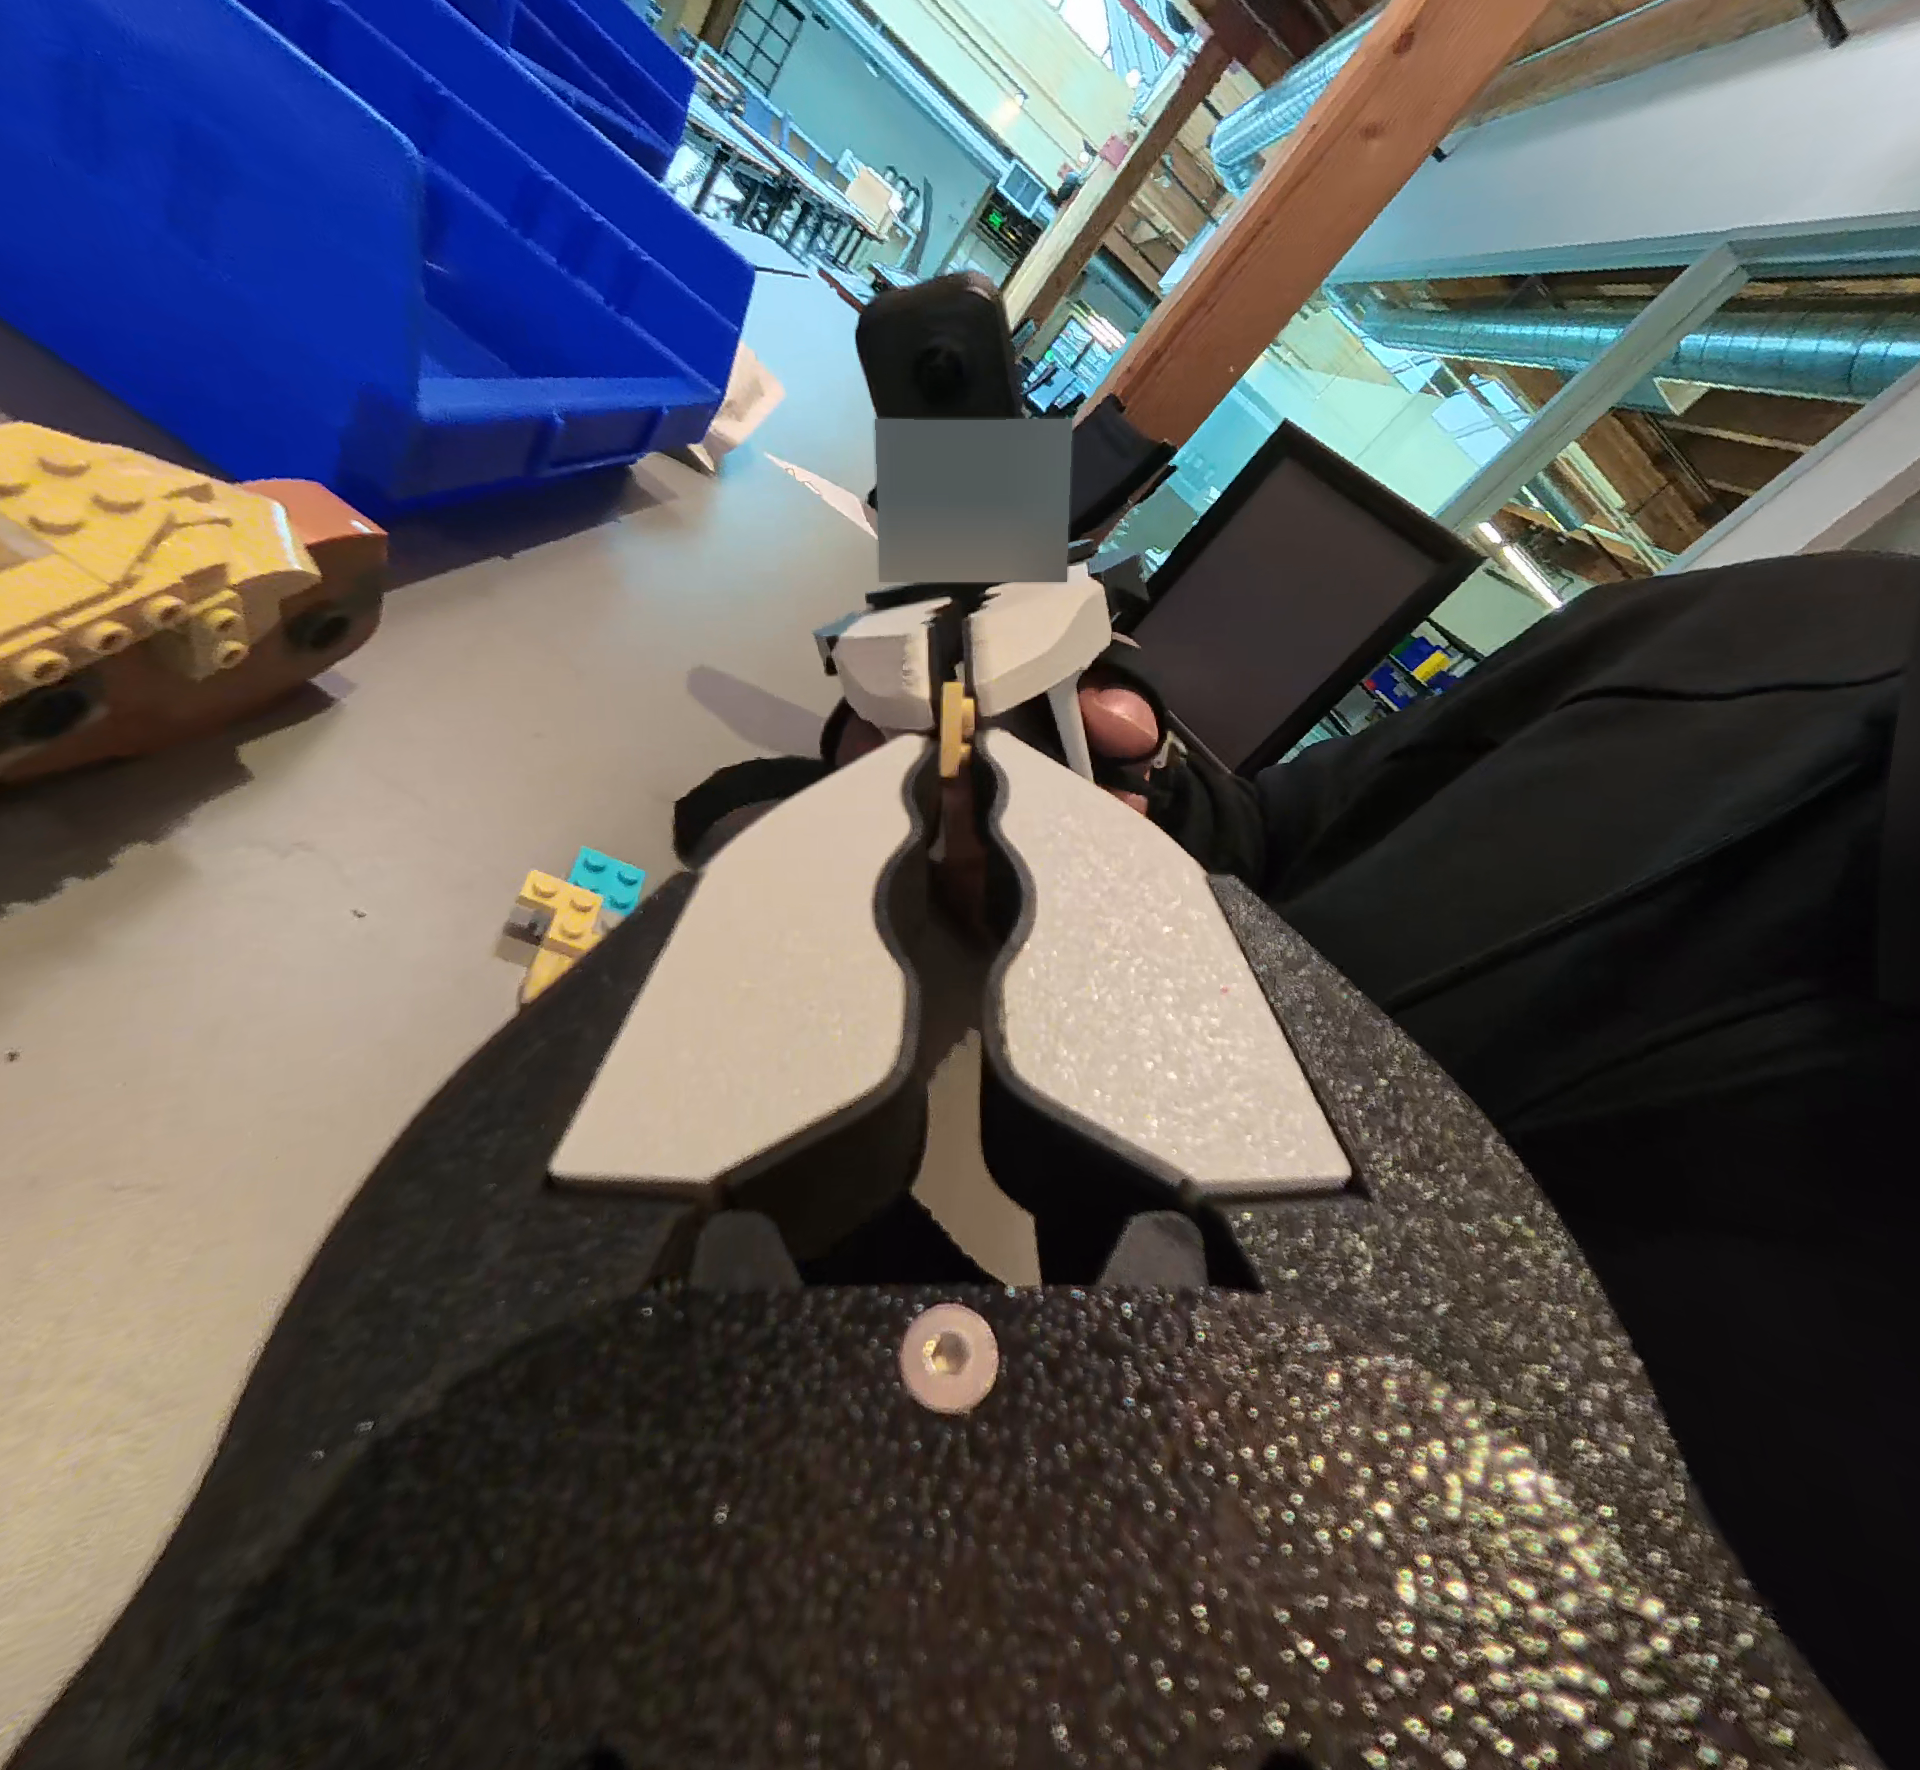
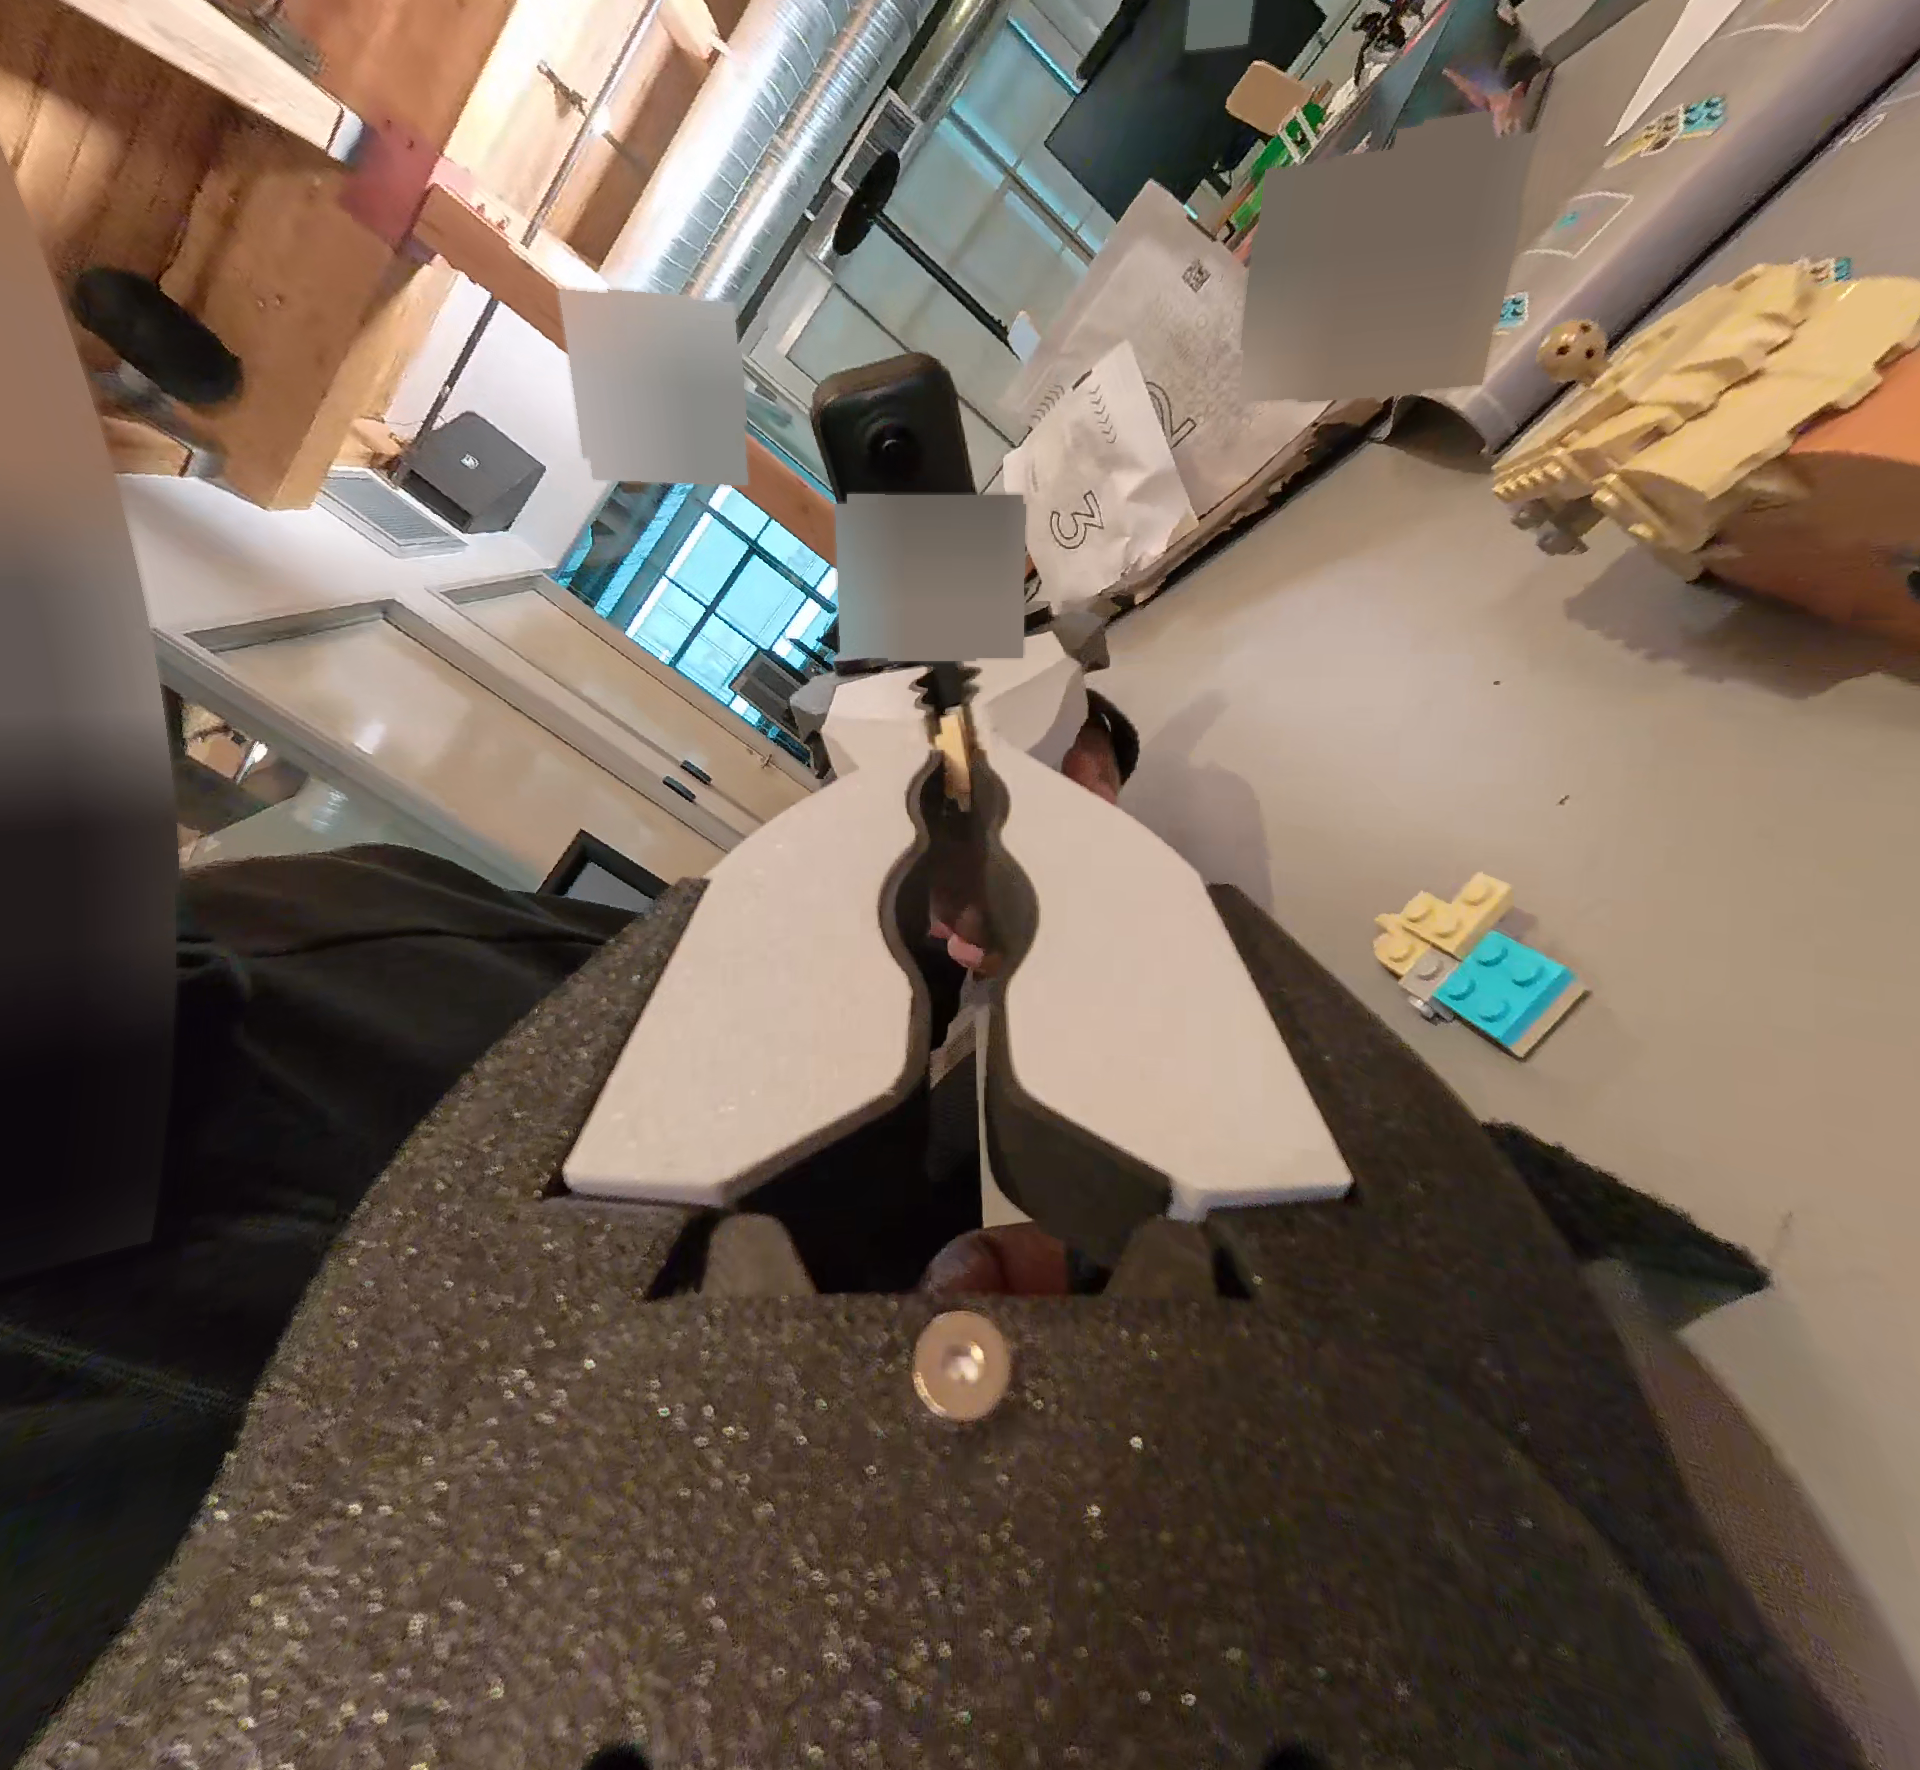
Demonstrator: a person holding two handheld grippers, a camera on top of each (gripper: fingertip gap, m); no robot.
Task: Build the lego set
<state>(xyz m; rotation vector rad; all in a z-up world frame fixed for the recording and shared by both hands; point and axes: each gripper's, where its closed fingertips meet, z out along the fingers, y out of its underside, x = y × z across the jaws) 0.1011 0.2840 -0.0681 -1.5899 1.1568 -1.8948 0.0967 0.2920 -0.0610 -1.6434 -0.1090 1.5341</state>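
Note:
My two grippers meet tip to tip above the grey table. In the left wrist view my left gripper point(image 1: 954, 764) is shut on a small brown lego piece point(image 1: 961, 853), with a tan piece point(image 1: 954, 731) at its far end. My right gripper point(image 1: 951, 655) faces it, its tips closed at that tan piece. In the right wrist view my right gripper point(image 2: 951, 775) is shut on the tan piece point(image 2: 952, 756), and the left gripper point(image 2: 940, 697) sits just beyond it. A large tan and brown lego model point(image 1: 135, 598) point(image 2: 1714, 453) lies on the table.
A small assembly of yellow, teal and grey plates point(image 1: 577, 910) point(image 2: 1475, 967) lies on the table near the grippers. Blue bins point(image 1: 312, 162) stand behind the model. Numbered white paper bags point(image 2: 1101, 473) stand at the far table edge. A dark monitor point(image 1: 1288, 577) is beside the table. My left and right fingertips are right by each other.

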